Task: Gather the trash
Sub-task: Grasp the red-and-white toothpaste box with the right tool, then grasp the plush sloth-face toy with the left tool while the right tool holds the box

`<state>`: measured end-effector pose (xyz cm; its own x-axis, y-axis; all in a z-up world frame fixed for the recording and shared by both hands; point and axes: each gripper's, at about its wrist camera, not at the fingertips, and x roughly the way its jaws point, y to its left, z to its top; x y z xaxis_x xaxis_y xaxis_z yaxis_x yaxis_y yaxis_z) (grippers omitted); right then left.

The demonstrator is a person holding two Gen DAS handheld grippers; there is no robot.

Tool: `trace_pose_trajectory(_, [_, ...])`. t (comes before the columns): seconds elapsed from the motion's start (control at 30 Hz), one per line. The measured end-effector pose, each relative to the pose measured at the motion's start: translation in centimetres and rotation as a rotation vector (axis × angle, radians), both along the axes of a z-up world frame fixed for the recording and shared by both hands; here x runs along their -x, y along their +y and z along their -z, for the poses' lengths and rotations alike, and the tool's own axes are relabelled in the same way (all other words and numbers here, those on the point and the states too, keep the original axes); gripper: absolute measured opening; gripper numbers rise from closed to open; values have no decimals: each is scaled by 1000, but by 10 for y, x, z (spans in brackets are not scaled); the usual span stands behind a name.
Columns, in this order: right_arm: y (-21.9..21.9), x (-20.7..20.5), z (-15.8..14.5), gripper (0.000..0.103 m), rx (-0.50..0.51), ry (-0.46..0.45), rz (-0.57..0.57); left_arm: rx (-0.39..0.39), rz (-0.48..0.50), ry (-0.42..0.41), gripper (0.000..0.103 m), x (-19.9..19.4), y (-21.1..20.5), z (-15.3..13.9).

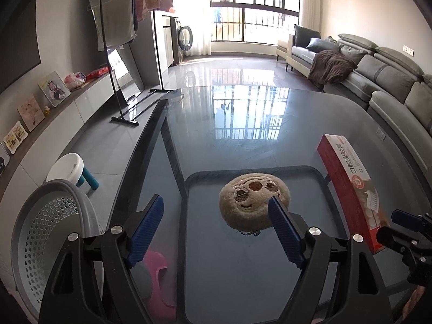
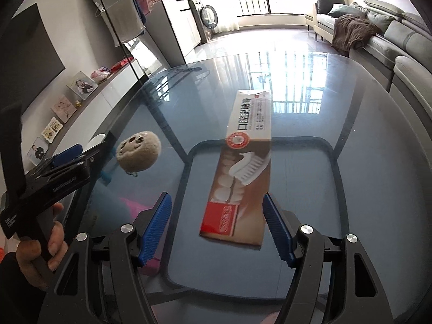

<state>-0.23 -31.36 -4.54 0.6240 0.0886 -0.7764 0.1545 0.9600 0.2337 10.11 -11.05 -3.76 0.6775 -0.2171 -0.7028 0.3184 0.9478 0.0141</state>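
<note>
A round beige plush toy with a stitched face [image 1: 253, 202] lies on the glass table [image 1: 237, 124]. My left gripper [image 1: 216, 202] is open above the table, its right finger over the toy's near edge. A long toothpaste box [image 2: 243, 167] lies flat on the glass; it also shows in the left wrist view [image 1: 351, 186]. My right gripper [image 2: 217, 202] is open, its fingers on either side of the box's near end, apart from it. The plush toy [image 2: 139, 149] lies left of the box. The left gripper's body [image 2: 64, 164] shows at the left.
A grey perforated trash basket [image 1: 51, 232] stands at the table's left edge. A white stool [image 1: 67, 167] and a pink object [image 1: 158, 272] show on the floor. A grey sofa [image 1: 378, 78] runs along the right; a clothes rack [image 1: 127, 29] stands at back left.
</note>
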Motion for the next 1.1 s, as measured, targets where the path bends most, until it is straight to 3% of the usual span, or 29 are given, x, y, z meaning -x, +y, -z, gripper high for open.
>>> trace_pose_trajectory(0.53, [-5,-69,31,66,68,119,143,1,22,45,81,-16,-4,9])
trace_pose_trajectory(0.67, [-5,-72,37,55,76,142,150,3,34,47,83,-15,-5,8])
trace_pose_trajectory(0.87, [-8,-67,34,53,66,106,143,0,33,34,87,-14,-8,7])
trace_pose_trajectory(1.1, [-19,-53,5,52,18,14,156,4,43,42,90,-13,-17,10])
